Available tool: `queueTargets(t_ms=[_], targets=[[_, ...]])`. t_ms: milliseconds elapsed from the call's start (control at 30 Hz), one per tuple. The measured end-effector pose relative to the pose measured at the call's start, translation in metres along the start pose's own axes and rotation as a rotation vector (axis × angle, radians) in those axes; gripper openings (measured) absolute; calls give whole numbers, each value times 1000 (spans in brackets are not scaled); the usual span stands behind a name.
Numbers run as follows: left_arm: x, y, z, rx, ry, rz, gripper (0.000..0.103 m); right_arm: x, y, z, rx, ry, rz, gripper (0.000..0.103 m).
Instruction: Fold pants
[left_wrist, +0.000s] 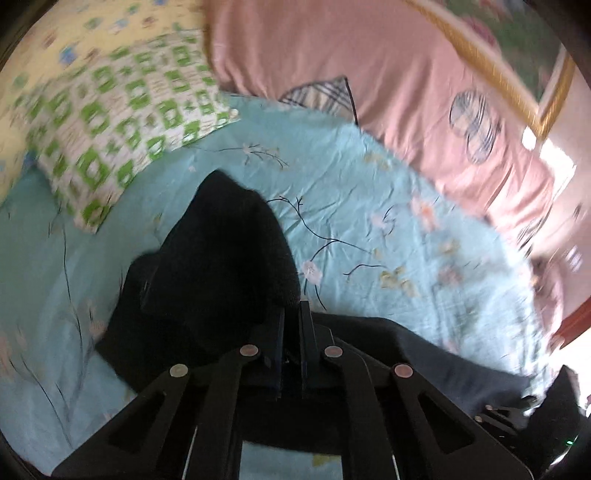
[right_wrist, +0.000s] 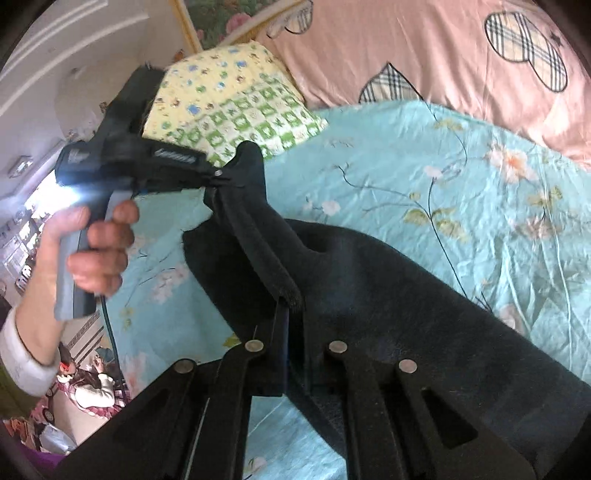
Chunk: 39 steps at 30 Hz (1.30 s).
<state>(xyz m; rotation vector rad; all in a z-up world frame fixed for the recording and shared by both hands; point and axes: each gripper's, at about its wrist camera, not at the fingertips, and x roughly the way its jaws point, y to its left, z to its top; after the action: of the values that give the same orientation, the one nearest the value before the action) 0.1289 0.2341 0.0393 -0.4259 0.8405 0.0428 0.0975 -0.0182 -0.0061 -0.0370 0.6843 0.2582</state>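
Observation:
Black fleece pants (left_wrist: 221, 258) hang lifted above a light-blue flowered bed sheet (left_wrist: 369, 206). My left gripper (left_wrist: 293, 314) is shut on an edge of the pants. In the right wrist view the pants (right_wrist: 388, 295) stretch as a taut band between both grippers. My right gripper (right_wrist: 291, 310) is shut on their folded edge. The left gripper (right_wrist: 218, 177) also shows there, held by a hand and pinching the far corner. The rest of the pants drapes down to the sheet (right_wrist: 443, 184) at the lower right.
A green-and-white checked pillow (left_wrist: 122, 133) and a yellow patterned pillow (right_wrist: 221, 81) lie at the head of the bed. A pink quilt (right_wrist: 424, 48) lies along the far side. Room clutter (right_wrist: 85, 384) lies beyond the bed's left edge.

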Motion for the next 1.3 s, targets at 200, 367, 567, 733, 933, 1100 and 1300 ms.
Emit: queueTargets(t_ms=[200,367,567,733,933,1100,1300], targets=[[-9,42,-39,-143,-21,-73,4,2,16,-16,-82,32,4,7],[-9,70,-61,-209,-15,-88,5,9,28,-30,-139,75,-14,7],[-12,90,-78,-234,-11,-122,6,15,28,-31,-119,104,-5,11],[-27,94,-84,-211,-26,-97,9,10,32,-32,-128,118,-6,21],[-47,108,-82,-262,-49,-93,23,-4,24,-18,-43,56,61,46],[-62,118,-72,-312,-75,-111,37,2,15,11,-28,20,24,46],[-64,110,-55,-308,-62,-57,46,40,7,59,-37,33,33,46]])
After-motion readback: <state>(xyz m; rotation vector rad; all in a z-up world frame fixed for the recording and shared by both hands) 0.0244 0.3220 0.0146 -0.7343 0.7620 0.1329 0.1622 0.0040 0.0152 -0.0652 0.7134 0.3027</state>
